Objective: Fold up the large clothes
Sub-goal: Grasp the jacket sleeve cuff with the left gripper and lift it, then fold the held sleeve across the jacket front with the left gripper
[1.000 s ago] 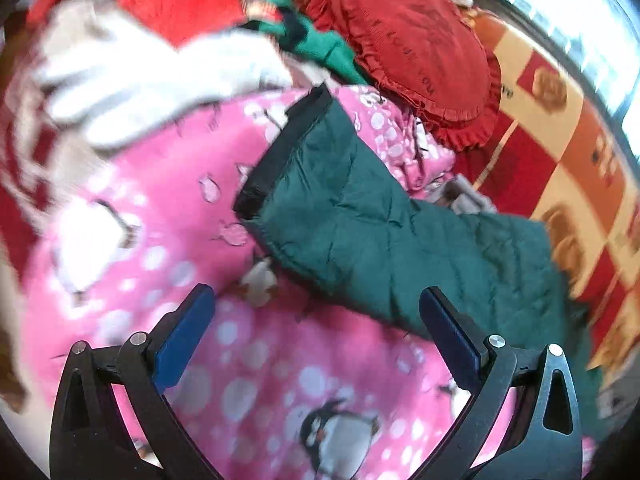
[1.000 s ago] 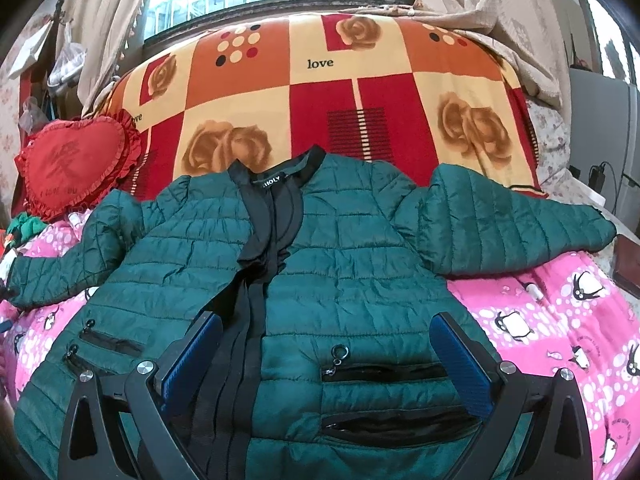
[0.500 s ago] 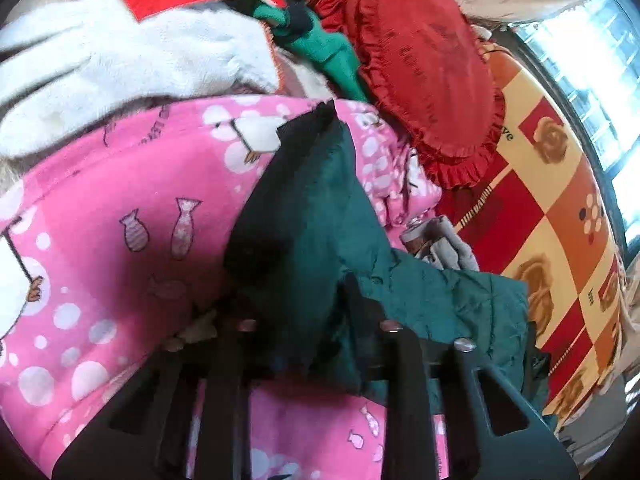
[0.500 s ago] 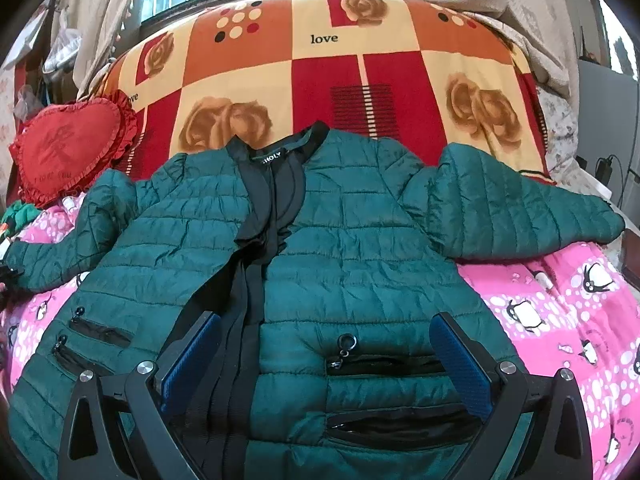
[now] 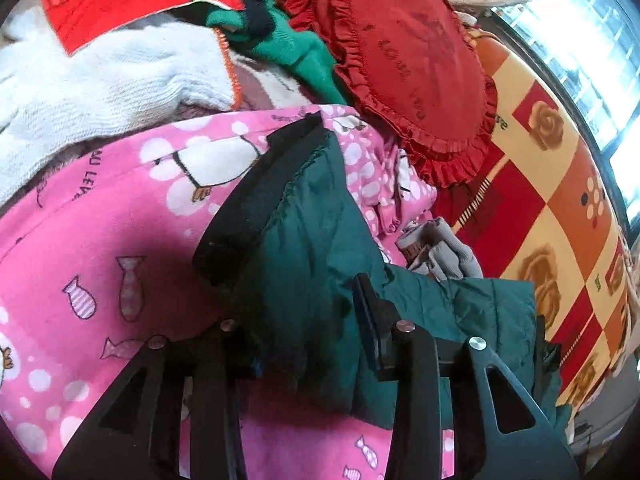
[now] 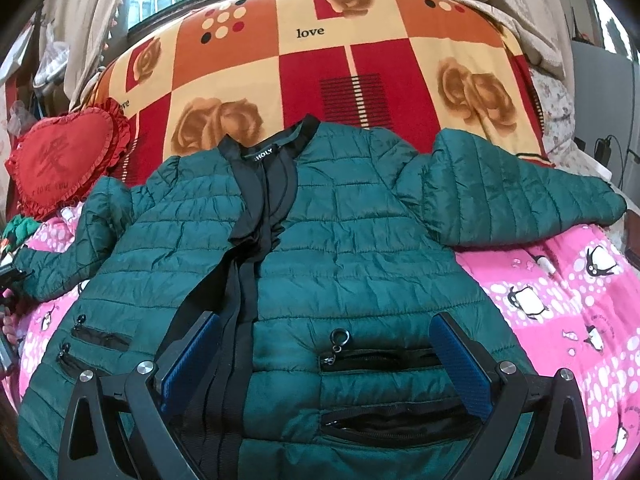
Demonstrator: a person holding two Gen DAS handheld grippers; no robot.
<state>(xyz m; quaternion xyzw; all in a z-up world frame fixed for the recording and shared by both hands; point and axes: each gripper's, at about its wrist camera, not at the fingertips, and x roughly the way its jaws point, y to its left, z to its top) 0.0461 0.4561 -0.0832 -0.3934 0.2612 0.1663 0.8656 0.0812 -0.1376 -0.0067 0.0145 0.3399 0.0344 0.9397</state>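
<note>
A dark green quilted jacket (image 6: pixel 340 240) lies front up and spread out on the bed, with black trim and zip pockets. Its sleeve (image 5: pixel 304 216) with the black cuff (image 5: pixel 256 200) is bunched upright between the fingers of my left gripper (image 5: pixel 300 292). The jaws are opening a little, and the pads still press on the cloth. In the right wrist view that same sleeve (image 6: pixel 80 248) reaches to the left edge. My right gripper (image 6: pixel 326 320) hovers open over the jacket's lower front, with nothing between its blue pads. The other sleeve (image 6: pixel 500 192) stretches out to the right.
A pink penguin blanket (image 5: pixel 100 220) lies under the jacket, and a red and orange rose blanket (image 6: pixel 360 60) covers the far side. A red heart pillow (image 5: pixel 400 60) sits beside a pile of white (image 5: pixel 100 80) and green (image 5: pixel 288 40) knitwear. A grey cloth (image 5: pixel 440 248) lies next to the sleeve.
My left gripper went from wide open above the sleeve to closed on it near the cuff, and the sleeve has bunched up. The right gripper stayed open and barely shifted.
</note>
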